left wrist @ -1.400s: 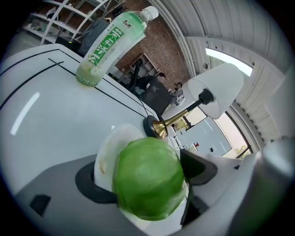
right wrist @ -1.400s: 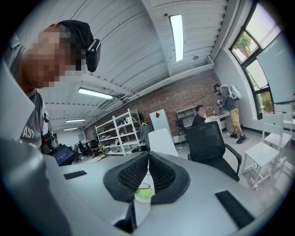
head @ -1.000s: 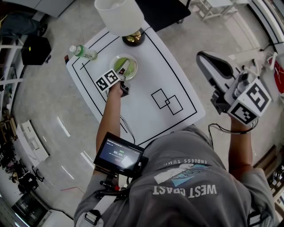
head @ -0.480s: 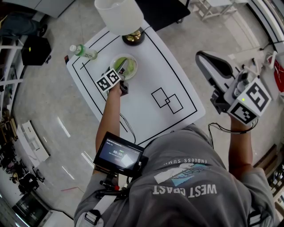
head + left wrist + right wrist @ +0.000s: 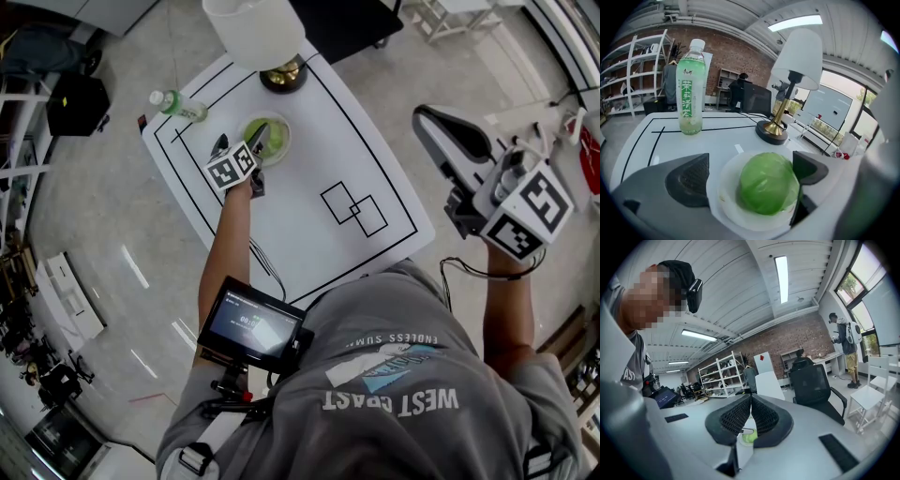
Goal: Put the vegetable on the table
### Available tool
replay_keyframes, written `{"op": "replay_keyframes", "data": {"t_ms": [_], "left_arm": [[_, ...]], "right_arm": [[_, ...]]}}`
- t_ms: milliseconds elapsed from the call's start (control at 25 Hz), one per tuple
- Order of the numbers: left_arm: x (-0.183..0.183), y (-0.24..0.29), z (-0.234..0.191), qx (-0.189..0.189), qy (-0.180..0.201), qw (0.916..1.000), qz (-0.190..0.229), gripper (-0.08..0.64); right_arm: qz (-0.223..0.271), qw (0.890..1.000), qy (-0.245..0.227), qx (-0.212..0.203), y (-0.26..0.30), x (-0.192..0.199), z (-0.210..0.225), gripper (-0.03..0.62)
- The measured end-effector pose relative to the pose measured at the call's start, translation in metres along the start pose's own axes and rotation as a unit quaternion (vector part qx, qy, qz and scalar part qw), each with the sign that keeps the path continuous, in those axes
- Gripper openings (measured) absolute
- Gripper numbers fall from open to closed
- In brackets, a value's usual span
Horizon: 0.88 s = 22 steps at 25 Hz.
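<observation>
Left gripper (image 5: 749,174) jaws spread wide, straddling the white bowl (image 5: 721,190). The cabbage (image 5: 768,183) sits in the bowl, between the pads, not clamped. Right gripper (image 5: 751,405) clenched on nothing, held up off the table's right side.

Clearance: bowl is in the far-left part of the table (image 5: 314,141), with the bottle (image 5: 690,93) near the far-left corner and the lamp (image 5: 797,56) base at the far edge, both near the bowl. Centre and near half bare except 2 overlapping squares (image 5: 354,209) drawn in black. 2 nested black outlines run along the edges.

Text: bottle label green with white Chinese characters, can't read them. Shirt (image 5: 403,375) print: "ENDLESS SUM…", "WEST".

Surface matte white. Room has a glossy grey floor, brick wall, white shelving and ceiling strip lights.
</observation>
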<state>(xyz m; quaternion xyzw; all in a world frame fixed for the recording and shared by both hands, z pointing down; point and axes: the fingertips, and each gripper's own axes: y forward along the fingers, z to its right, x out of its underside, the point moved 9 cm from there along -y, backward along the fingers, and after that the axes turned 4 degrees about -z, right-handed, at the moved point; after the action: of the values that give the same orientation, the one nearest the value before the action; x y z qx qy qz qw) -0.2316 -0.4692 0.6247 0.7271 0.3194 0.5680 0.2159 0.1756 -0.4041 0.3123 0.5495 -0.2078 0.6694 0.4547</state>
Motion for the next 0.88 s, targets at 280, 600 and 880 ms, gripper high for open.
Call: {"op": "replay_keyframes", "data": {"t_ms": [280,600,880], "left_arm": [[-0.009,-0.026,0.011,0.001,0.025,0.9995,0.018,0.545],[-0.044,-0.098,0.032,0.037,0.039,0.9927,0.108,0.542],[-0.058,-0.201,0.054,0.079,0.062,0.9740,0.203,0.535]], "right_arm": [[0.007,1.000,-0.001,-0.003,-0.004,0.000,-0.011,0.008],[0.023,1.000,-0.009,-0.017,-0.009,-0.002,-0.044,0.008],[0.046,0.998,-0.021,-0.026,-0.024,-0.001,-0.090,0.008]]}}
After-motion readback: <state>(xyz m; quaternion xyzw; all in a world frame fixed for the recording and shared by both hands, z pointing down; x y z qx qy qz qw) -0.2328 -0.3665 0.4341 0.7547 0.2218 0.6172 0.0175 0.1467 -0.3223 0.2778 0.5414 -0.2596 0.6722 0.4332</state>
